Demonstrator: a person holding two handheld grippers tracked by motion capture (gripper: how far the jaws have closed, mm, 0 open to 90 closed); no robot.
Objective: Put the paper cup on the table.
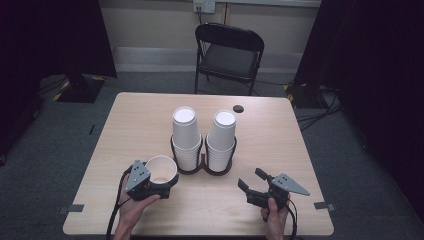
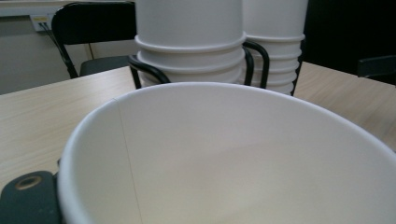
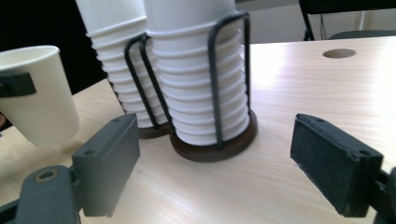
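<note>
My left hand (image 1: 131, 205) enters from the near edge of the surface (image 1: 150, 120), forearm angled up and slightly right, palm wrapped under the left gripper (image 1: 159, 186). Its fingers clamp the wall of a single paper cup (image 1: 161, 170) at a partial opening. The cup is upright, mouth up, raised off the surface just in front of the left stack of cups (image 1: 185, 135). In the left gripper view the cup's open mouth (image 2: 233, 154) covers most of the frame; one finger (image 2: 28, 196) shows at the lower left, the other is hidden behind the cup wall.

My right hand (image 1: 275, 212) comes in near the right front corner, wrist roughly straight, holding the right gripper (image 1: 251, 179) low over the surface and pointed up-left toward the cup rack (image 1: 202, 162). Its fingers (image 3: 109, 158) stand wide apart with nothing between them; bare surface shows in the gap.

The right stack of cups (image 1: 221, 137) stands in the rack's second ring. The tops of both stacks are cut off in the two gripper views. The cup's base cannot be made out in the high view, since the left gripper covers it. A folding chair (image 1: 229, 55) stands beyond the far edge; dark curtains (image 1: 50, 35) at both sides conceal the room.
</note>
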